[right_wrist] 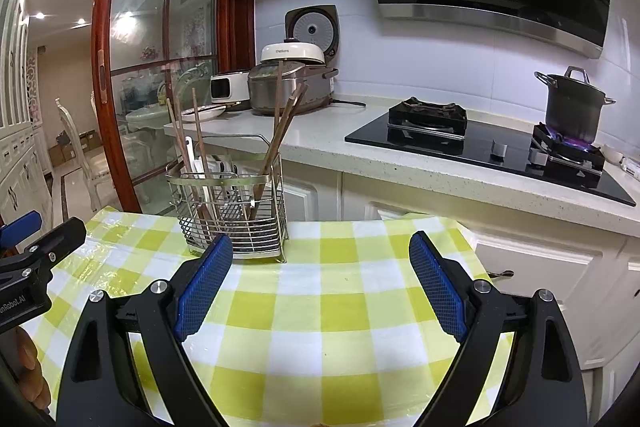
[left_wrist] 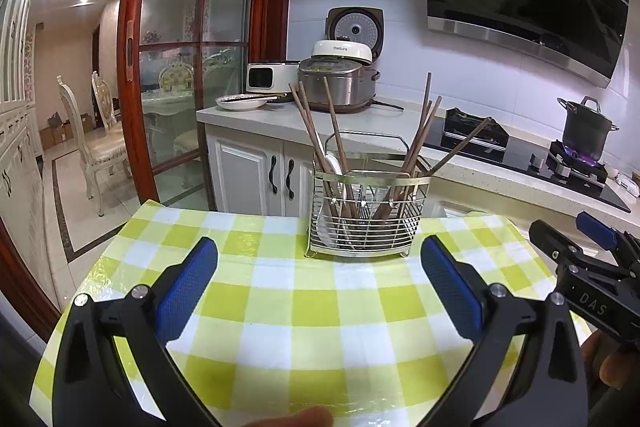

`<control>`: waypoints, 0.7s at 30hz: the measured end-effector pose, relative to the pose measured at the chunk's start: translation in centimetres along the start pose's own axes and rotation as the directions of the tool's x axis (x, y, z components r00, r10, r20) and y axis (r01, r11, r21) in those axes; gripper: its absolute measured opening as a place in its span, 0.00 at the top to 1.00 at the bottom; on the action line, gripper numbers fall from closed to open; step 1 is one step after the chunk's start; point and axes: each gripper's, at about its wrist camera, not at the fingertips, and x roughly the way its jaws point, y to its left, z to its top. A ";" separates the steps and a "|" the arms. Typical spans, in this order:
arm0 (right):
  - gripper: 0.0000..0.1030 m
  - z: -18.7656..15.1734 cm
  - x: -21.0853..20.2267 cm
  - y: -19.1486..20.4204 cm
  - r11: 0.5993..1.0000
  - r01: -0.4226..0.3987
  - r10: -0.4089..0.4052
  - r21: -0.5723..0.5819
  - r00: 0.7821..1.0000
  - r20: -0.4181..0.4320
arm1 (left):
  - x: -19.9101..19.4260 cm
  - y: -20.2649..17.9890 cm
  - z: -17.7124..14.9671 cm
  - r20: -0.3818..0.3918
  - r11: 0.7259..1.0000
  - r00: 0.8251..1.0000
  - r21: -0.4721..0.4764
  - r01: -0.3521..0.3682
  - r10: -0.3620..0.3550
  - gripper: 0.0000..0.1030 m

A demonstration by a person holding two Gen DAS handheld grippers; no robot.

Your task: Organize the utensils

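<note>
A wire utensil basket (left_wrist: 366, 215) (right_wrist: 232, 215) stands at the far edge of the table with the green-and-white checked cloth (left_wrist: 312, 307) (right_wrist: 328, 307). Several brown chopsticks (left_wrist: 336, 135) (right_wrist: 280, 131) and white spoons (left_wrist: 332, 167) (right_wrist: 200, 167) lean inside it. My left gripper (left_wrist: 320, 251) is open over the cloth, short of the basket, with nothing between its blue pads. My right gripper (right_wrist: 320, 247) is open too, to the right of the basket, empty. Each gripper shows at the edge of the other's view: the right gripper (left_wrist: 592, 239) and the left gripper (right_wrist: 36, 243).
Behind the table runs a counter (right_wrist: 400, 163) with rice cookers (left_wrist: 340, 83) (right_wrist: 292, 87), a plate (left_wrist: 242, 103), and a black hob (right_wrist: 492, 151). A dark pot (left_wrist: 588, 127) (right_wrist: 572, 107) sits over a lit flame. A glass door (left_wrist: 180, 67) and dining chairs (left_wrist: 92, 143) lie left.
</note>
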 end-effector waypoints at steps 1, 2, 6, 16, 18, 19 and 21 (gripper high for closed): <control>0.18 0.0 0.0 0.0 1.000 0.000 0.000 0.000 1.000 0.000 | 0.0 0.0 0.0 -0.001 1.000 1.000 0.000 0.000 0.000 0.04; 0.18 0.0 0.0 0.0 1.000 0.000 0.000 0.000 1.000 0.000 | 0.0 0.0 0.0 -0.002 1.000 1.000 -0.001 0.000 0.000 0.04; 0.18 0.0 0.0 0.0 1.000 0.001 -0.001 0.001 1.000 0.000 | 0.0 0.0 0.1 -0.003 1.000 1.000 -0.002 0.001 -0.001 0.04; 0.18 -0.1 0.0 0.0 1.000 0.000 0.000 -0.002 1.000 -0.001 | 0.0 0.0 0.2 -0.004 1.000 1.000 -0.002 0.002 -0.002 0.04; 0.18 -0.1 -0.1 -0.1 1.000 -0.001 0.001 -0.002 1.000 0.001 | 0.0 0.0 0.2 -0.004 1.000 1.000 -0.002 0.003 -0.003 0.04; 0.18 0.0 -0.1 -0.2 1.000 0.000 0.000 -0.001 1.000 0.001 | 0.1 0.0 0.2 -0.004 1.000 1.000 -0.001 0.003 -0.003 0.04; 0.18 0.0 -0.2 -0.3 1.000 0.000 0.000 0.000 1.000 0.002 | 0.0 0.0 0.2 -0.004 1.000 1.000 -0.002 0.003 -0.003 0.04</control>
